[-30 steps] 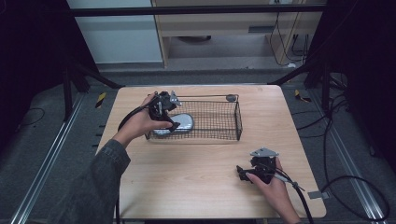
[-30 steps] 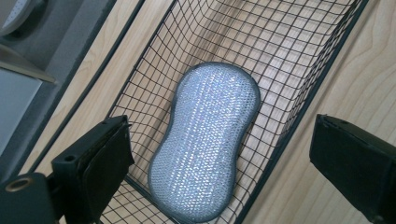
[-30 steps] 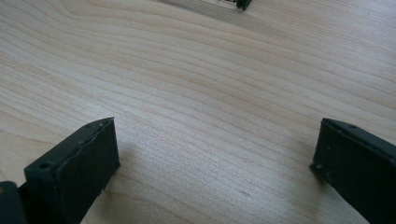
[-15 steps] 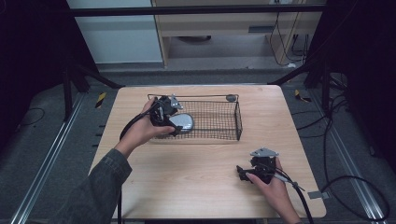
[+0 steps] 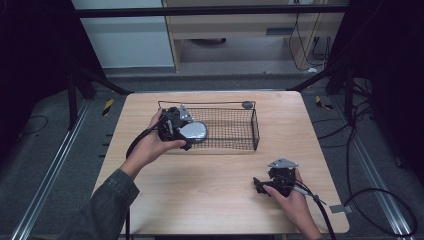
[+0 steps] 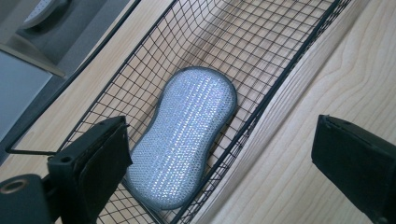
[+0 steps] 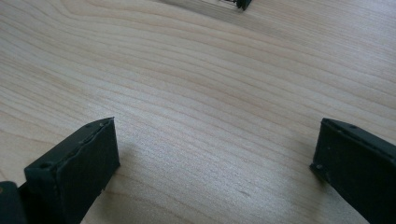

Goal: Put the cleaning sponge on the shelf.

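Left tool (image 5: 186,131) sits over the left end of the wire basket (image 5: 235,146), jaws spread wide and gripping nothing; one jaw is over the basket, the other outside over bare wood, straddling the near rim. They've just been opening, and nothing is pinched between them. The silvery scrub pad (image 6: 184,137) lies flat on the basket's mesh floor at that left end, close to the near wall and right below the tool. Right tool (image 5: 260,185) rests low over the near right part of the bench (image 5: 210,200), jaws released too, just plain wood between them. Bench is pale wood with rounded corners; around it a grey floor with metal rails, black cables on the right, a white panel and a wooden shelf unit at the back, dark curtains on both sides. Compared to a second ago, the left hand has slid a bit along the basket, and the pad now lies free in there, while the right hand hasn't budged.
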`<action>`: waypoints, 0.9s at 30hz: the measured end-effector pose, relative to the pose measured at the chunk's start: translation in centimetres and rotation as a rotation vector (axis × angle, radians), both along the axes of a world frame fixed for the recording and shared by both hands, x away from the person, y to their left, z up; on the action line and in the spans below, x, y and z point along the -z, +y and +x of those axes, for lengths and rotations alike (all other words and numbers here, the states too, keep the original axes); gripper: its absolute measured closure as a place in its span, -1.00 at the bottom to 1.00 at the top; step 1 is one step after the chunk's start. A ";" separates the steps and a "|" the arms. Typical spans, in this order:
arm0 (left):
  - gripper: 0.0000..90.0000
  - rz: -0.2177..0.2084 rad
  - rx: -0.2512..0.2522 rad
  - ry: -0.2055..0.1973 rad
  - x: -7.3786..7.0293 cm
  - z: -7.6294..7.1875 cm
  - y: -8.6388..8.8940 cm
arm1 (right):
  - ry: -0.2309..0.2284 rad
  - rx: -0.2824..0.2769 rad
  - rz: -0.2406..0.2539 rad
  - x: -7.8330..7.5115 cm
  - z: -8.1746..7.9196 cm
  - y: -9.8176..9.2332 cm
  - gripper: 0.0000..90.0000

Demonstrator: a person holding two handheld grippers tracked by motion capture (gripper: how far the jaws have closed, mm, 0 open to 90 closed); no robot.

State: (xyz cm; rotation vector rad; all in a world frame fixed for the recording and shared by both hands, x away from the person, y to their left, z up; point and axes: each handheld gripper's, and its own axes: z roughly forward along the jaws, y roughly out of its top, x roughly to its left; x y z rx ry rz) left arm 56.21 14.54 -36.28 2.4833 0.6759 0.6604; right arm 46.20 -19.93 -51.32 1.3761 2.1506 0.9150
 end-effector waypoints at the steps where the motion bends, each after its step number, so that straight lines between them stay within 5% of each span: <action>1: -0.92 -0.005 -0.002 -0.002 0.0 -0.1 0.1 | 0.000 0.000 0.002 0.0 0.0 0.0 -0.99; 23: -0.92 -0.095 -0.043 -0.045 0.2 -3.2 2.0 | 0.000 0.002 0.000 0.0 0.0 0.0 -0.99; 27: -0.92 -0.123 -0.059 -0.080 0.4 -4.1 2.7 | 0.000 0.002 0.000 0.0 0.0 0.0 -0.99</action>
